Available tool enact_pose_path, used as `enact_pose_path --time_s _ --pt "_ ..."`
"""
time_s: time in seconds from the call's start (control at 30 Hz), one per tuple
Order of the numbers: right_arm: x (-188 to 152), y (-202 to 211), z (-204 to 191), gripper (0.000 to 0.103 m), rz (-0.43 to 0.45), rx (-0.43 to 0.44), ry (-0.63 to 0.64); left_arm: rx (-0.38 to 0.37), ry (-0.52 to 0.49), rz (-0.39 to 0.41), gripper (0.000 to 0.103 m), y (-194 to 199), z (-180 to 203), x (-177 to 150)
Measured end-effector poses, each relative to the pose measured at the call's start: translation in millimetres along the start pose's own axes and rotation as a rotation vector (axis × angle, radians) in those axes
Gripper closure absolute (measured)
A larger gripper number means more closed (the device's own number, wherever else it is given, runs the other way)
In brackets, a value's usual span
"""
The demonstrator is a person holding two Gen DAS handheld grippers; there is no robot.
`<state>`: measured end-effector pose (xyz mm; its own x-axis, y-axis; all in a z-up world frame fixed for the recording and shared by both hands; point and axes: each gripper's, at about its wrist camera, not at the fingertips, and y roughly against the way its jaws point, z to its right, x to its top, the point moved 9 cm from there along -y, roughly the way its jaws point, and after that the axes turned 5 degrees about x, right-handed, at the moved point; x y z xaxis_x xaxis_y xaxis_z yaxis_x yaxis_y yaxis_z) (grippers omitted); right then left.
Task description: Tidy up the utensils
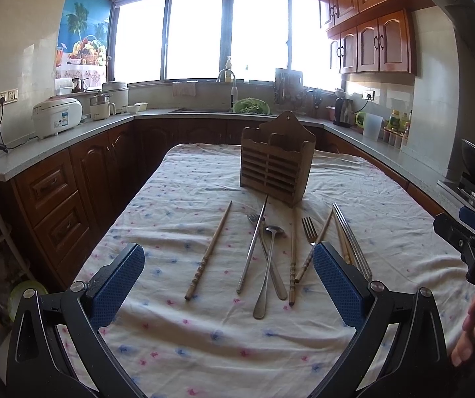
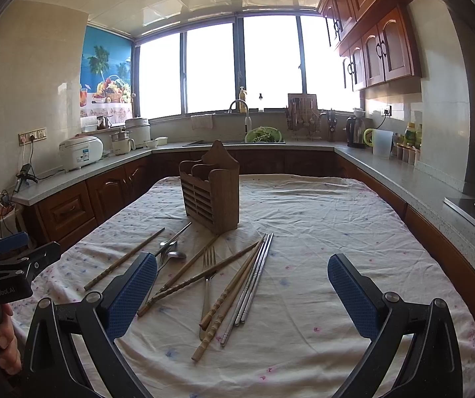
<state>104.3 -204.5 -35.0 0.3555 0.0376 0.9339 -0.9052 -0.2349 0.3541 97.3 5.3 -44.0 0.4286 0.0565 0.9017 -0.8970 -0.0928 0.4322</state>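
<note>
Both pairs of my fingers stood wide apart and held nothing: the left gripper (image 1: 229, 285) hung over the near edge of the table, with the utensils lying ahead between its blue pads (image 1: 118, 285), and the right gripper (image 2: 242, 295) hovered over the near right part of the cloth, its left pad (image 2: 133, 295) just above the handles of the wooden chopsticks.

Largest was the table, covered by a white cloth with small pink and blue flowers (image 1: 204, 348). Toward its far edge the wooden slatted utensil holder (image 1: 275, 162) stood upright, its slots showing nothing inside.

Every utensil lay on the cloth in front of the holder, near the table's middle. A lone wooden chopstick (image 1: 209, 252) lay farthest left, apart from the others. Beside it a metal chopstick (image 1: 252, 248) crossed over a fork (image 1: 254, 219), touching a steel spoon (image 1: 268, 265) whose bowl pointed toward the holder. Another wooden chopstick (image 1: 293, 255) lay straight beside them. A second fork (image 2: 208, 278) lay among crossed wooden chopsticks (image 2: 227, 295), and a pair of metal chopsticks (image 2: 254, 282) rested side by side at the right of the group.
</note>
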Motion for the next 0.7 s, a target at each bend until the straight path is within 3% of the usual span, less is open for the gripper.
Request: enact_pose_path --time_s 0.23,0.5,0.7 --pt "-1.0 -3.2 1.7 0.0 -0.011 0.002 -0.004 -0.009 0.003 -0.027 0.0 -7.6 -0.5 -1.5" --pt "-0.2 -15.9 9.2 0.0 -0.05 0.017 -0.034 -0.051 0.062 -0.137 0.0 -35.4 -13.1 -6.8" --pt "3.9 -38.2 21.3 0.001 -0.097 0.038 -0.089 -0.051 0.054 -0.172 0.0 -58.9 -22.3 2.1"
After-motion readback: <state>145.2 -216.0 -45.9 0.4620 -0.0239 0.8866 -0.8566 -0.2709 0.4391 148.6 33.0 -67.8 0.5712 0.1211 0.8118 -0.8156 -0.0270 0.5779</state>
